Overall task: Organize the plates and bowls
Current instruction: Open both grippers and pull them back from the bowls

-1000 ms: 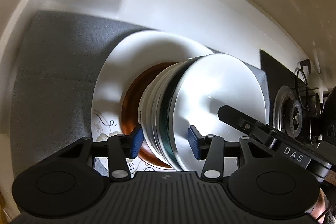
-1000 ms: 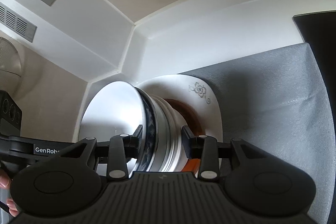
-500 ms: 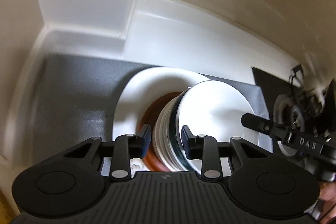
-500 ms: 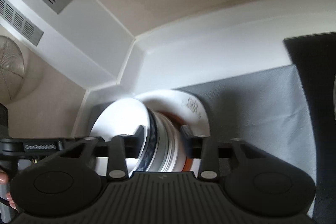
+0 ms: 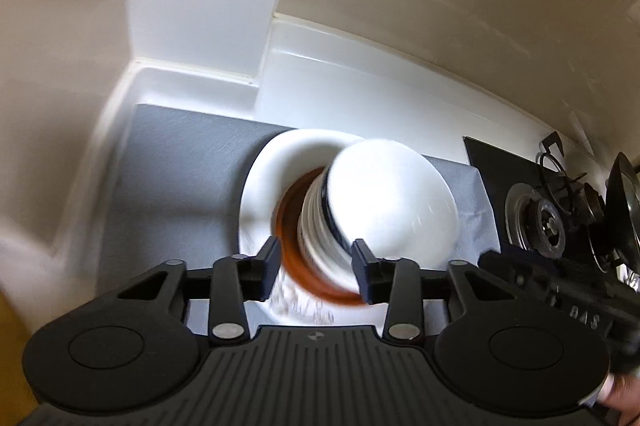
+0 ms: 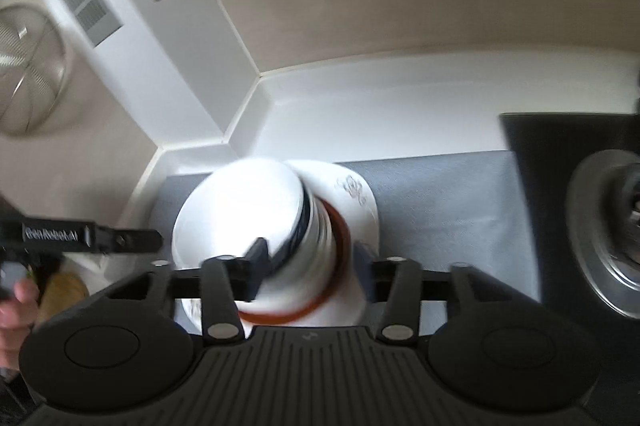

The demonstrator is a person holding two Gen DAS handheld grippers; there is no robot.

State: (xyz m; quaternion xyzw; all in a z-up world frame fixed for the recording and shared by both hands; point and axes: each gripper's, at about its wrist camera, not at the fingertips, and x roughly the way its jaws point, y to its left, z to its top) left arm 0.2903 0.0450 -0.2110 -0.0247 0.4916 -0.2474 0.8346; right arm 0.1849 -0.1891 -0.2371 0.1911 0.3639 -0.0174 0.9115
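A stack of white bowls (image 5: pixel 384 202), one of them blue-rimmed, sits in a brown dish (image 5: pixel 290 250) on a white flowered plate (image 5: pixel 260 186). All of it rests on a grey mat (image 5: pixel 180 162). My left gripper (image 5: pixel 317 264) hovers above and in front of the stack. Its jaws are opening, and the pads touch nothing. In the right wrist view the same bowls (image 6: pixel 240 210), brown dish (image 6: pixel 342 246) and plate (image 6: pixel 356 186) lie below my right gripper (image 6: pixel 310 260). Its jaws are also opening and stand clear of the stack. Both views are blurred.
A white ledge and wall corner (image 5: pixel 256 82) close off the back. A gas burner (image 5: pixel 548 222) on a black hob lies right of the mat, also visible as the burner (image 6: pixel 612 242). A wire mesh strainer (image 6: pixel 28 66) hangs at the left. A person's hand (image 6: pixel 16 306) holds the left tool.
Both grippers have drawn back and up from the bowl stack, which now looks smaller. Their jaws narrowed half a second ago and have since widened, no longer hugging the bowls.
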